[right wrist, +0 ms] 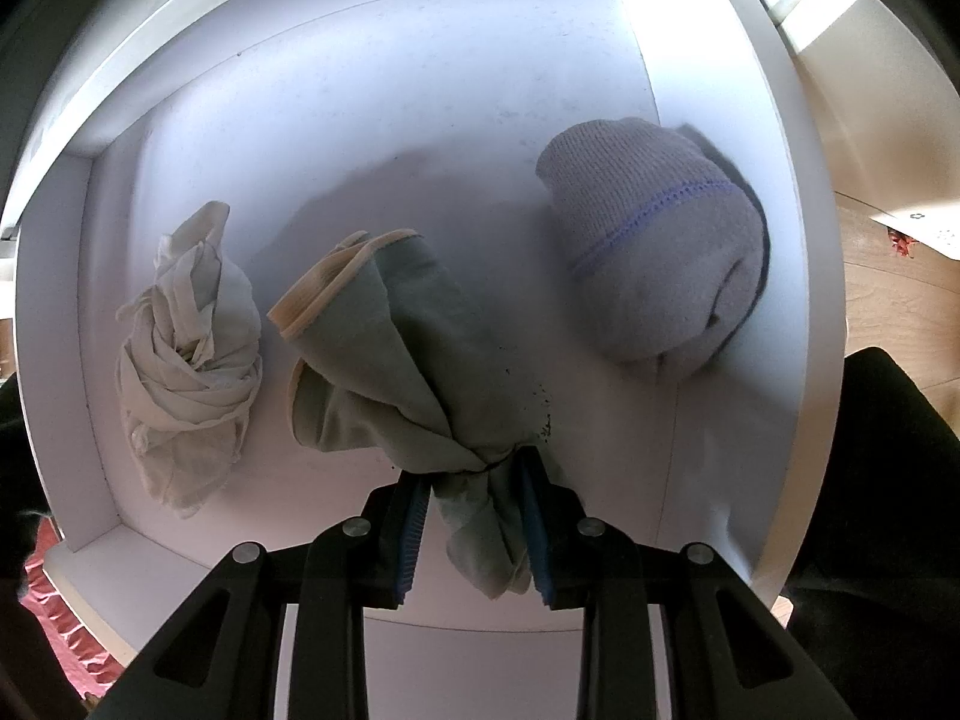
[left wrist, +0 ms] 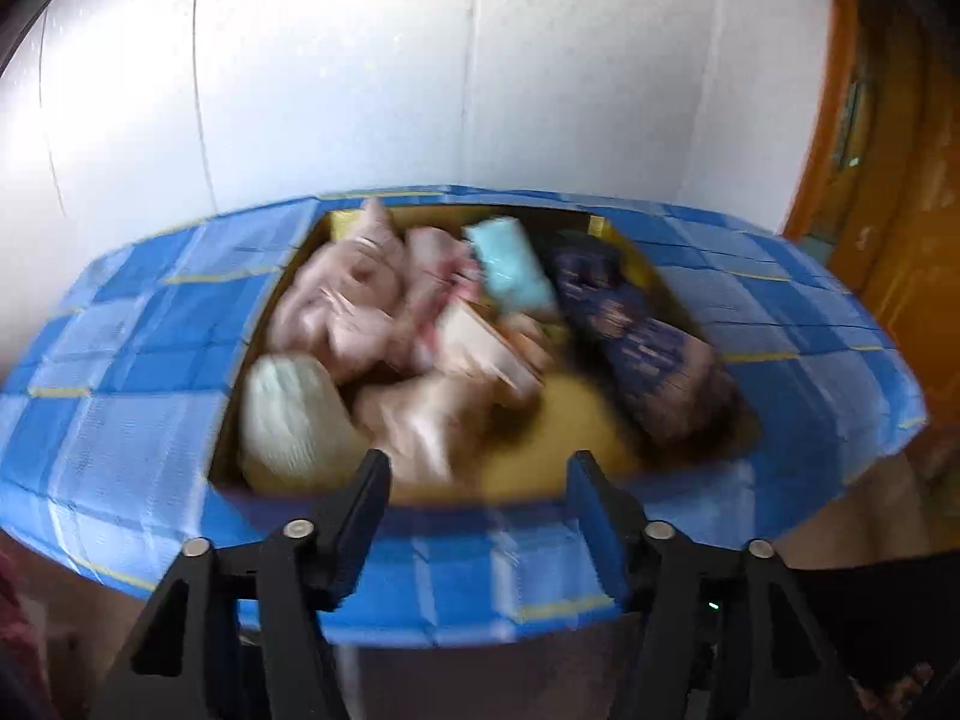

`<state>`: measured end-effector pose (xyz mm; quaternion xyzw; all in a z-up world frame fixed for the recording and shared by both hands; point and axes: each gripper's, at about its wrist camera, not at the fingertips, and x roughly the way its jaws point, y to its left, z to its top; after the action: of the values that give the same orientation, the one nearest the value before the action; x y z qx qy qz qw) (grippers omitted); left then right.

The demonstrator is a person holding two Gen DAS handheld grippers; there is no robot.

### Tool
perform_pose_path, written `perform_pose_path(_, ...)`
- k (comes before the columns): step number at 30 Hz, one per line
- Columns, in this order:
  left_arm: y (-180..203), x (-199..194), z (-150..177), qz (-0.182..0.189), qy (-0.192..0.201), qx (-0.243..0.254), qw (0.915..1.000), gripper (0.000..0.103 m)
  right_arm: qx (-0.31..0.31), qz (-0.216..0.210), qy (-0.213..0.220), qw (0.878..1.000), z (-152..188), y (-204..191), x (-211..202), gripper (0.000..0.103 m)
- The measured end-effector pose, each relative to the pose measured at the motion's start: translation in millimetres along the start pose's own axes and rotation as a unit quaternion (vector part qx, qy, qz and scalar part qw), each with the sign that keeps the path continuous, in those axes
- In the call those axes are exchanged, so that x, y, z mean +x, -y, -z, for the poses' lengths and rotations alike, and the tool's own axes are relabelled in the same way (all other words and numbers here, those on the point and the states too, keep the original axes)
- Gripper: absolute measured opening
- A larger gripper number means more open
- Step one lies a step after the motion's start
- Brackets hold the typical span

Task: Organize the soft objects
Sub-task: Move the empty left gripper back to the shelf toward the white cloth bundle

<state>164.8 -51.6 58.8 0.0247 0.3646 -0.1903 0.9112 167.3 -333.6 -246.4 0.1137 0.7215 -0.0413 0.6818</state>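
**Over the drawer and the box: right jaws pinching cloth, left jaws empty**

Below your right gripper (right wrist: pixel 474 516) lies a white drawer (right wrist: pixel 750 276), its pale floor lit from the upper side and carrying a few dark specks. Past the drawer's right wall you can see wooden flooring (right wrist: pixel 888 312), and a patch of red fabric (right wrist: pixel 54 594) shows at the lower left. Three soft things sit inside, spaced apart in a row: a twisted white cloth (right wrist: pixel 186 360) on the left, a grey-green garment (right wrist: pixel 384 354) with a tan band in the middle, and a rolled grey sock bundle (right wrist: pixel 654 246) with a purple stitched line against the right wall. You're pointing straight down here, and your jaws stand narrow, clamped on the gathered tail of the grey-green garment while the rest of it rests on the drawer floor.

Your left view is blurred. Your left gripper (left wrist: pixel 477 480) tilts down toward an open box (left wrist: pixel 150 360) with blue checked flaps, set in front of a white wall (left wrist: pixel 360 60), with an orange-brown wooden door (left wrist: pixel 888 210) off to the right. Pink clothes (left wrist: pixel 360 294), a light blue roll (left wrist: pixel 510 264), a cream roll (left wrist: pixel 288 414) and a dark patterned roll (left wrist: pixel 636 336) fill the box. Your left jaws stand well apart with nothing between the pads
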Motion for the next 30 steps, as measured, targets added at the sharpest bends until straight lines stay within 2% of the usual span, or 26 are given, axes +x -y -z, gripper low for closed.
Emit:
perform_pose_path(2, 8, -9, 19, 0.025, 0.0, -0.004, 0.9997, 0.075, 0.0, 0.0, 0.0, 1.0, 0, 0, 0, 0.029)
perform_pose_path(5, 21, -8, 45, 0.041, -0.019, 0.006, 0.999, 0.077, 0.001, -0.001, 0.0, 1.0, 0, 0, 0, 0.029)
perform_pose_path(9, 36, 19, 89, 0.045, -0.084, 0.026, 0.9951, 0.079, 0.006, -0.004, 0.0, 1.0, -1, 2, 0, 0.029)
perform_pose_path(13, 45, 65, 134, 0.044, -0.175, 0.038, 0.9827, 0.079, 0.021, -0.002, -0.01, 1.0, 2, 10, 0, 0.029)
perform_pose_path(17, 55, 111, 170, 0.039, -0.26, 0.06, 0.9629, 0.079, 0.03, 0.0, -0.02, 0.999, 7, 16, 2, 0.029)
perform_pose_path(22, 60, 148, 186, 0.04, -0.297, 0.044, 0.9531, 0.079, 0.031, 0.0, -0.022, 0.999, 9, 16, 2, 0.029)
perform_pose_path(30, 57, 186, 196, 0.042, -0.315, 0.029, 0.9478, 0.079, 0.022, 0.008, -0.021, 1.0, 6, 9, 5, 0.029)
